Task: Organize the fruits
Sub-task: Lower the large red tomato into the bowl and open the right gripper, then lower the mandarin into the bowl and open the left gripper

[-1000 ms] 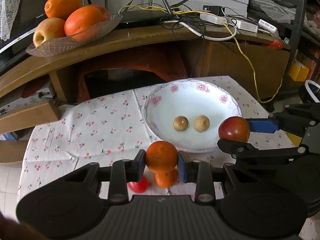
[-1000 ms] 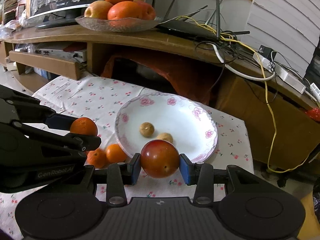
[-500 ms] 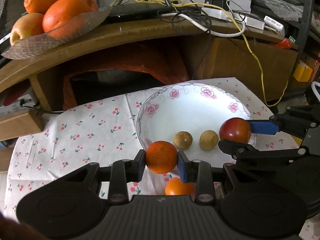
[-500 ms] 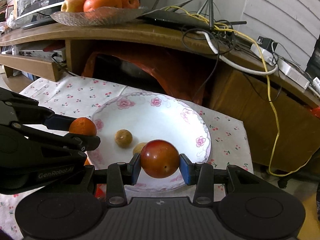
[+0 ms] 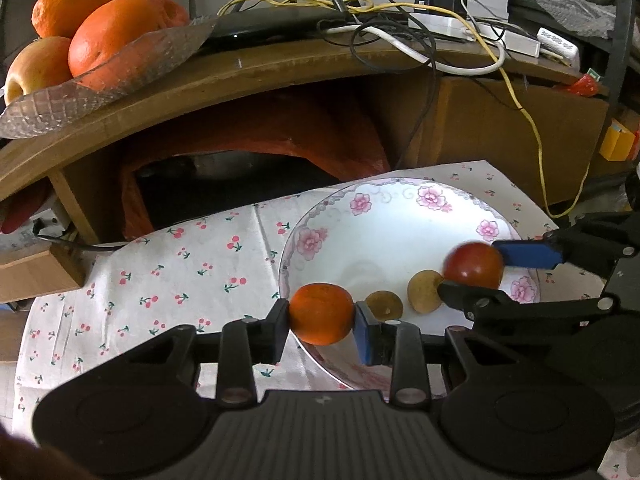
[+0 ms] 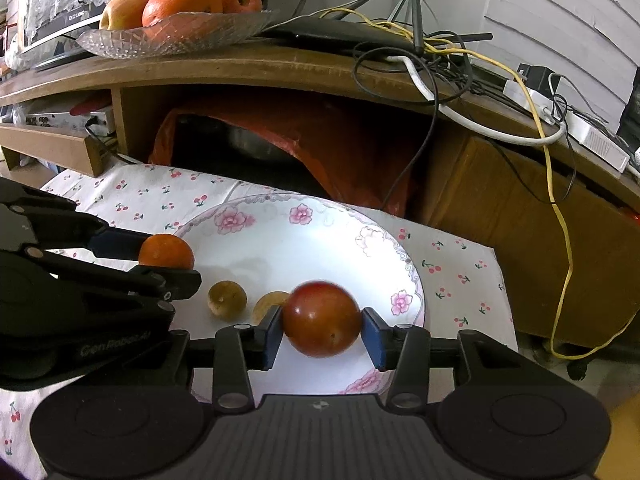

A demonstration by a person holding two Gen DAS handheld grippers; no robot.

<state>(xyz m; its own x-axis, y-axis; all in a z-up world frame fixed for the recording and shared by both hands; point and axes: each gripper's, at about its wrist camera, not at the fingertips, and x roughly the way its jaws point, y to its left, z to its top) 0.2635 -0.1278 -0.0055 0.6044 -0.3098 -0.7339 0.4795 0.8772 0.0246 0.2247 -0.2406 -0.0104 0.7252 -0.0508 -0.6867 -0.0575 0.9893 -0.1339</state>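
My left gripper [image 5: 322, 314] is shut on a small orange [image 5: 321, 313] over the near left rim of the white flowered plate [image 5: 396, 208]. My right gripper [image 6: 322, 334] has opened a little around a dark red plum [image 6: 321, 319]; a small gap shows at the right pad, and the plum looks blurred above the plate [image 6: 304, 212]. Two small brown fruits [image 5: 424, 291] lie on the plate, also visible in the right wrist view [image 6: 227, 297]. The left gripper with its orange [image 6: 166, 251] shows in the right wrist view; the right gripper with the plum [image 5: 474, 266] shows in the left wrist view.
The plate sits on a cherry-print cloth [image 5: 168, 268]. Behind it stands a wooden shelf [image 5: 280, 64] with tangled cables [image 5: 400, 28] and a glass dish of oranges and apples [image 5: 100, 40]. A red bag [image 6: 320, 148] fills the space under the shelf.
Both grippers moved forward over the plate. The right jaws have parted slightly from the plum. The loose oranges on the cloth have dropped out of view.
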